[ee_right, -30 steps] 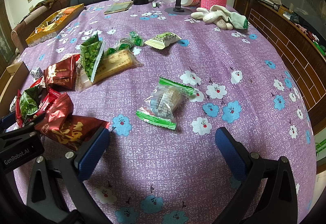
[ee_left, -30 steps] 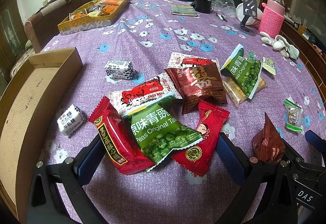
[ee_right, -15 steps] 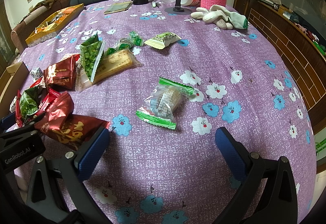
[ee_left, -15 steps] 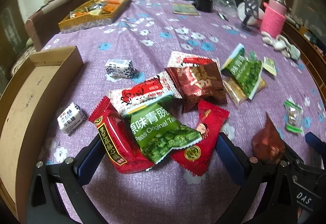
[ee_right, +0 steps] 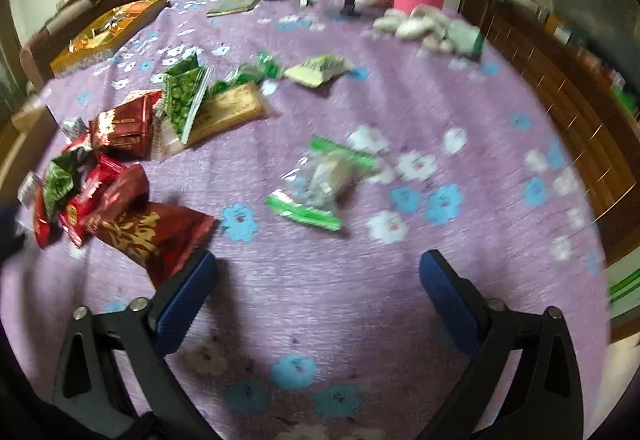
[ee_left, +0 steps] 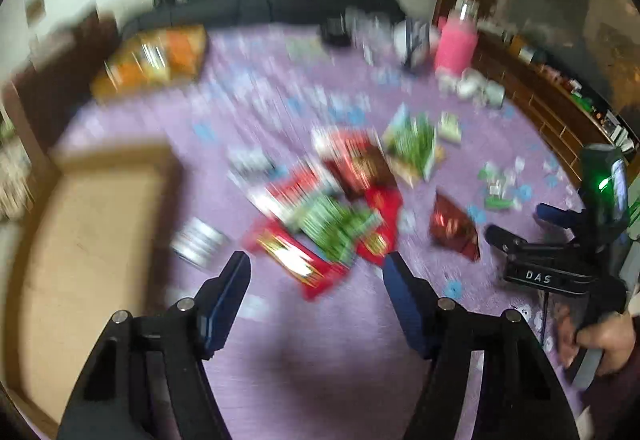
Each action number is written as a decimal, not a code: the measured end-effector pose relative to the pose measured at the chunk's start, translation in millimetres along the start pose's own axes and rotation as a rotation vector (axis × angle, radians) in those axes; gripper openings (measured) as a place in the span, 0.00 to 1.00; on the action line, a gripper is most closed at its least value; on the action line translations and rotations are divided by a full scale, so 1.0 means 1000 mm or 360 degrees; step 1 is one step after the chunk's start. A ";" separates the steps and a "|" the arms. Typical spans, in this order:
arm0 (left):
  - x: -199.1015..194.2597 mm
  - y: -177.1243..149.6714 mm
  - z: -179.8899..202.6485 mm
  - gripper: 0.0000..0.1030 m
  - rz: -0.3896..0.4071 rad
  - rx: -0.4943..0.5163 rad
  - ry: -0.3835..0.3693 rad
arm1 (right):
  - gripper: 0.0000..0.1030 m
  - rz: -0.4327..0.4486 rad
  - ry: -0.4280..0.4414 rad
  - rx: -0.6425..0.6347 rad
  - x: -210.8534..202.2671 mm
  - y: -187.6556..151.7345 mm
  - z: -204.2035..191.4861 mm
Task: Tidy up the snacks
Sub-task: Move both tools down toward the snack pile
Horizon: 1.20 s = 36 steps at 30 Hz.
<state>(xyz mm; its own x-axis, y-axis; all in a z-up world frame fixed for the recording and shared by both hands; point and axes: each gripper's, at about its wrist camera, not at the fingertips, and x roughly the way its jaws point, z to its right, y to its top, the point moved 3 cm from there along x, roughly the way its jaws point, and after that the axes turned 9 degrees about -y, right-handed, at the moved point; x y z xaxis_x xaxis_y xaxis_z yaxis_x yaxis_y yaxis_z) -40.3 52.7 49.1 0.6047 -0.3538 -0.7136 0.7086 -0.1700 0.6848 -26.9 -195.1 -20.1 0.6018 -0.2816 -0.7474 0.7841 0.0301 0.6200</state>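
Though the left wrist view is badly smeared, the left gripper (ee_left: 316, 268) shows its jaws spread wide and empty above the purple cloth (ee_left: 320, 352), with a blurred pile of snacks (ee_left: 328, 216) just beyond the tips; no label there can be read. Only this view shows the cardboard box (ee_left: 92, 240) at left and the right gripper (ee_left: 516, 228) in a hand (ee_left: 600, 340). The sharper right wrist view shows the right gripper (ee_right: 318, 272) open and empty, a dark red packet (ee_right: 152, 236) touching its left finger and a clear green-edged packet (ee_right: 320, 184) ahead.
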 end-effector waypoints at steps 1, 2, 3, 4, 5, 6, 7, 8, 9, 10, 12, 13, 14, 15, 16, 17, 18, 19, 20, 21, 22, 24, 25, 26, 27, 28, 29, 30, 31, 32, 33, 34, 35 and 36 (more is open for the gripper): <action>-0.020 0.007 -0.003 0.68 0.0082 0.0066 0.0062 | 0.94 0.0081 -0.0042 -0.0032 -0.012 0.001 0.001; -0.038 0.014 -0.006 0.70 0.0148 0.0142 0.0132 | 0.94 0.0157 -0.0055 -0.0055 -0.026 0.002 0.002; -0.049 0.021 -0.007 0.73 0.0173 0.0204 0.0195 | 0.94 0.0217 -0.0052 -0.0078 -0.038 0.002 0.003; -0.058 0.033 -0.008 0.81 0.0183 0.0282 0.0283 | 0.95 0.0256 -0.0056 -0.0097 -0.047 0.001 0.002; -0.064 0.042 -0.009 0.82 0.0180 0.0352 0.0353 | 0.95 0.0297 -0.0067 -0.0116 -0.057 0.000 0.003; -0.065 0.050 -0.009 0.82 0.0149 0.0422 0.0421 | 0.95 0.0331 -0.0077 -0.0129 -0.066 -0.001 0.003; -0.062 0.059 -0.008 0.82 0.0112 0.0526 0.0559 | 0.95 0.0354 -0.0075 -0.0132 -0.074 -0.002 0.003; -0.063 0.063 -0.009 0.82 0.0145 0.0571 0.0718 | 0.95 0.0372 -0.0065 -0.0124 -0.081 -0.003 0.003; -0.066 0.063 -0.013 0.82 0.0221 0.0527 0.0848 | 0.95 0.0382 -0.0062 -0.0113 -0.085 -0.003 0.003; -0.069 0.059 -0.018 0.82 0.0259 0.0442 0.0856 | 0.95 0.0392 -0.0053 -0.0101 -0.088 -0.003 0.002; -0.070 0.037 -0.029 0.82 0.0303 0.0122 0.0614 | 0.95 0.0396 -0.0015 -0.0073 -0.089 -0.002 0.002; -0.067 0.022 -0.031 0.82 0.0319 -0.0023 0.0460 | 0.95 0.0380 0.0012 -0.0054 -0.088 0.000 0.001; -0.061 0.010 -0.028 0.82 0.0298 -0.0067 0.0335 | 0.95 0.0360 0.0057 -0.0041 -0.086 0.002 -0.001; -0.055 0.003 -0.022 0.81 0.0266 -0.0036 0.0319 | 0.95 0.0359 0.0101 -0.0035 -0.087 0.002 -0.004; -0.052 -0.003 -0.011 0.81 0.0267 0.0024 0.0346 | 0.95 0.0370 0.0151 -0.0037 -0.088 0.003 -0.008; -0.052 -0.007 0.001 0.81 0.0300 0.0077 0.0315 | 0.95 0.0388 0.0194 -0.0059 -0.088 0.005 -0.014; -0.051 -0.009 0.009 0.81 0.0322 0.0088 0.0263 | 0.95 0.0403 0.0220 -0.0084 -0.087 0.006 -0.018; -0.047 -0.010 0.017 0.81 0.0337 0.0082 0.0165 | 0.95 0.0419 0.0255 -0.0120 -0.086 0.007 -0.023; -0.044 -0.009 0.019 0.81 0.0339 0.0072 0.0105 | 0.95 0.0428 0.0286 -0.0153 -0.083 0.007 -0.029; -0.037 -0.007 0.022 0.81 0.0321 0.0054 0.0027 | 0.95 0.0427 0.0318 -0.0176 -0.079 0.008 -0.033; -0.036 -0.006 0.024 0.81 0.0327 0.0054 -0.0034 | 0.95 0.0427 0.0356 -0.0195 -0.076 0.009 -0.036; -0.034 -0.004 0.026 0.81 0.0394 0.0096 -0.0097 | 0.94 0.0430 0.0399 -0.0222 -0.072 0.011 -0.041; -0.030 0.001 0.027 0.81 0.0388 0.0112 -0.0131 | 0.94 0.0417 0.0432 -0.0236 -0.069 0.011 -0.042; -0.028 0.006 0.025 0.82 0.0365 0.0091 -0.0181 | 0.93 0.0389 0.0470 -0.0258 -0.064 0.012 -0.045; -0.024 0.011 0.021 0.82 0.0334 0.0063 -0.0235 | 0.92 0.0376 0.0490 -0.0275 -0.062 0.011 -0.048; -0.023 0.013 0.020 0.83 0.0303 0.0054 -0.0251 | 0.89 0.0364 0.0507 -0.0298 -0.058 0.011 -0.050; -0.018 0.017 0.017 0.83 0.0265 0.0052 -0.0231 | 0.88 0.0346 0.0523 -0.0318 -0.054 0.011 -0.054; -0.014 0.019 0.013 0.83 0.0231 0.0045 -0.0209 | 0.88 0.0326 0.0538 -0.0331 -0.049 0.010 -0.056; -0.003 0.022 0.007 0.83 0.0173 0.0009 -0.0218 | 0.86 0.0297 0.0550 -0.0347 -0.042 0.010 -0.061; -0.003 0.020 0.002 0.83 0.0147 -0.0022 -0.0238 | 0.83 0.0279 0.0551 -0.0358 -0.038 0.008 -0.063; 0.002 0.019 -0.004 0.82 0.0109 -0.0058 -0.0243 | 0.81 0.0257 0.0546 -0.0375 -0.032 0.007 -0.068; 0.007 0.017 -0.012 0.82 0.0070 -0.0097 -0.0231 | 0.74 0.0237 0.0547 -0.0387 -0.028 0.006 -0.072; 0.010 0.014 -0.020 0.79 0.0041 -0.0145 -0.0242 | 0.63 0.0214 0.0555 -0.0391 -0.025 0.006 -0.075; 0.017 0.011 -0.027 0.74 0.0002 -0.0214 -0.0272 | 0.55 0.0194 0.0566 -0.0388 -0.022 0.005 -0.076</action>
<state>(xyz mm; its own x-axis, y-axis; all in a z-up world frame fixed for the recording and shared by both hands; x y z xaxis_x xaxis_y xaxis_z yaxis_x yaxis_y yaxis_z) -12.2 69.8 40.6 0.5433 -0.5065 -0.6696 0.7570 -0.0493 0.6515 -24.4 -116.2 -18.4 0.6737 0.0838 -0.7342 0.6913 0.2796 0.6663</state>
